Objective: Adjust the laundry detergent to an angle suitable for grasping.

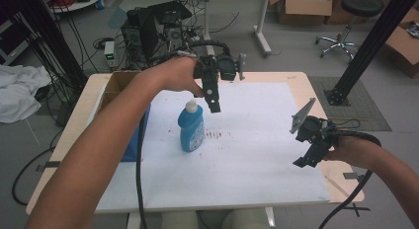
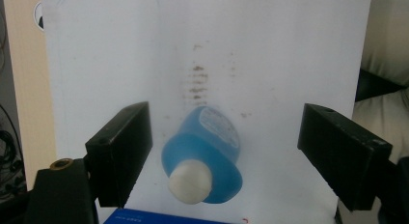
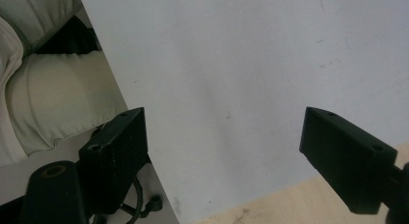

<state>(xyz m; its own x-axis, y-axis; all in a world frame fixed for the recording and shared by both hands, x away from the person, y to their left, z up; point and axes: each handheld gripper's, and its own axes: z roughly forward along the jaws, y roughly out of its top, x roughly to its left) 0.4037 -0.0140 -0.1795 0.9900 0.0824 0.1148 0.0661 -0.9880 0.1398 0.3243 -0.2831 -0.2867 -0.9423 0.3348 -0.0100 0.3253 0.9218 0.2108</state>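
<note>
A blue bottle [image 1: 191, 128] with a white cap stands upright on the white sheet [image 1: 247, 160], left of the middle. My left gripper [image 1: 214, 106] hangs above and just right of its cap, pointing down, jaws open. In the left gripper view the blue bottle [image 2: 205, 154] shows from above between the spread jaws, its white cap [image 2: 189, 181] nearest the camera, and nothing touches it. My right gripper [image 1: 307, 160] hovers open over the sheet's right part near the table's front right corner. The right gripper view has bare white sheet [image 3: 231, 79] between its jaws.
A blue box [image 1: 132, 145] lies left of the bottle, partly under my left forearm. A cardboard box [image 1: 114, 86] sits at the table's back left. Brown smudges [image 1: 217, 135] mark the sheet right of the bottle. The wooden table edge [image 1: 346, 189] runs close to my right hand.
</note>
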